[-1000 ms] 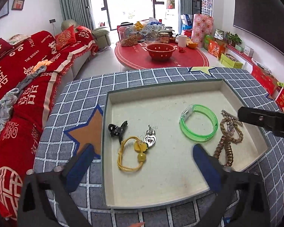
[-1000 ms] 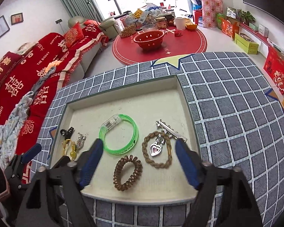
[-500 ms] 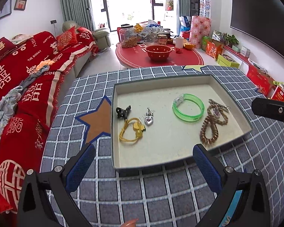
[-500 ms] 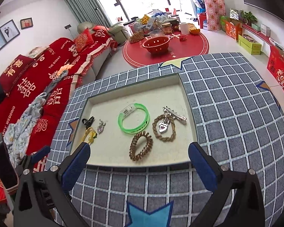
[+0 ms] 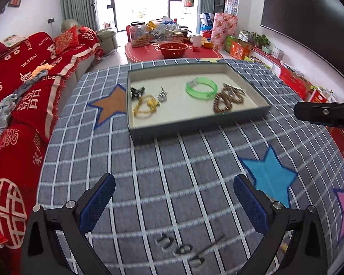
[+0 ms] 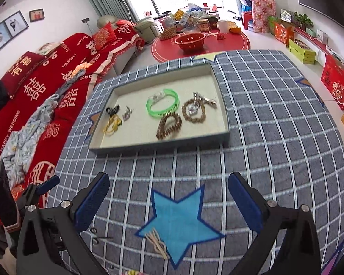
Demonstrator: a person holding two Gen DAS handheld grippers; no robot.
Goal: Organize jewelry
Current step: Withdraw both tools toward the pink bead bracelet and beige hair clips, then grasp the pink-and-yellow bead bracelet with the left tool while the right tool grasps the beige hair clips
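Left gripper (image 5: 174, 202) and right gripper (image 6: 168, 202) both released, empty; tray (image 6: 162, 144) of jewelry ahead; hair clips (image 6: 157, 243) between right gripper's fingers on bench (image 6: 275, 126).

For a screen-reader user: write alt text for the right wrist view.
The open right gripper hovers empty over a grey checked tablecloth. Beyond lies a shallow tray holding a green bangle, brown coil hair ties and small jewelry; a tan hair clip rests on a blue star.

Small metal pieces (image 5: 180, 247) near the table's front edge are blurred; beads (image 6: 130, 272) are cut off below.
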